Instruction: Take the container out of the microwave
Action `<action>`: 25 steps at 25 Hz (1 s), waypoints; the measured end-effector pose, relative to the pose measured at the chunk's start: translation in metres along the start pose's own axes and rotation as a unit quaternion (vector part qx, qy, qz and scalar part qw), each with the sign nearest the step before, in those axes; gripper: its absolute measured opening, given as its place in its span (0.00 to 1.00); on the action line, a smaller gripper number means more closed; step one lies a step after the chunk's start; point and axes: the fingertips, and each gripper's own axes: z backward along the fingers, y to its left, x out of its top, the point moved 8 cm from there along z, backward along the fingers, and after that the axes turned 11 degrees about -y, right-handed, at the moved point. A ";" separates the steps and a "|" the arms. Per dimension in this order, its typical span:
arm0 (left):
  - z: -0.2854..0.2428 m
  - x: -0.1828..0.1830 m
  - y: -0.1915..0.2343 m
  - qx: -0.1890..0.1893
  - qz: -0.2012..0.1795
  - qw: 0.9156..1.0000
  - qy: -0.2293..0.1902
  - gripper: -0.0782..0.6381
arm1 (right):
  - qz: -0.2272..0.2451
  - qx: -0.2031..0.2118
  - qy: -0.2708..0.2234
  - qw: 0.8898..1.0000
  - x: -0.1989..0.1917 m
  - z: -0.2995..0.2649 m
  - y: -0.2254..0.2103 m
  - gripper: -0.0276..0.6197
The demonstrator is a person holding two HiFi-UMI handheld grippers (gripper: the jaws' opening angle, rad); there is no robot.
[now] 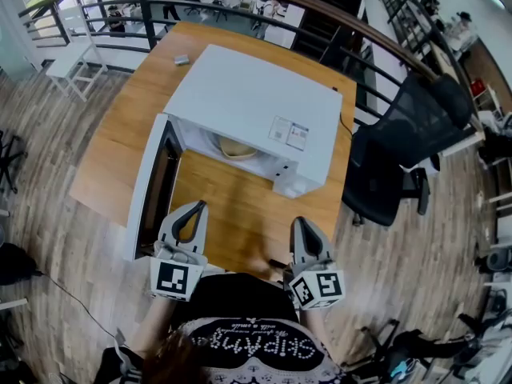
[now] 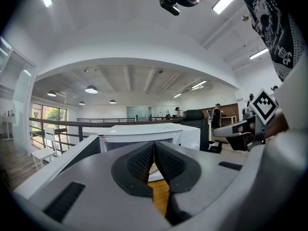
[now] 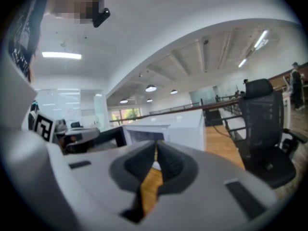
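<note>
Bench w/ microwave, door swung open. Container seen inside cavity, untouched. L gripper & R gripper held short of it, jaws together, empty. Risk: container shoved back or tipped if approached w/ jaws unopened.

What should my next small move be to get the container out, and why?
Probably open the right claw and ease it toward the microwave. The door already stands open at the left and the container sits untouched in the cavity. Both claws are shut and empty, back over the near part of the table; the left claw is close beside the door.
</note>
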 end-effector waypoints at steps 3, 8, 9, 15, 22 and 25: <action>-0.001 0.002 -0.002 -0.005 -0.003 1.000 -0.002 0.16 | 0.001 -0.007 0.000 1.000 0.002 0.003 -0.003 0.10; -0.007 0.005 -0.005 -0.017 -0.045 0.999 0.007 0.16 | 0.001 -0.019 -0.003 1.000 0.004 0.010 -0.006 0.10; -0.009 0.006 -0.005 -0.021 -0.060 0.998 0.011 0.18 | 0.001 -0.020 -0.004 1.000 0.004 0.011 -0.007 0.10; -0.034 -0.004 -0.013 -0.077 -0.148 0.985 0.046 0.28 | 0.000 -0.036 -0.011 0.999 0.005 0.019 -0.013 0.10; -0.072 -0.021 -0.017 -0.134 -0.193 0.969 0.071 0.31 | -0.001 -0.059 -0.020 0.998 0.006 0.031 -0.021 0.10; -0.086 -0.029 -0.019 -0.152 -0.205 0.963 0.084 0.32 | -0.001 -0.073 -0.023 0.997 0.008 0.038 -0.025 0.10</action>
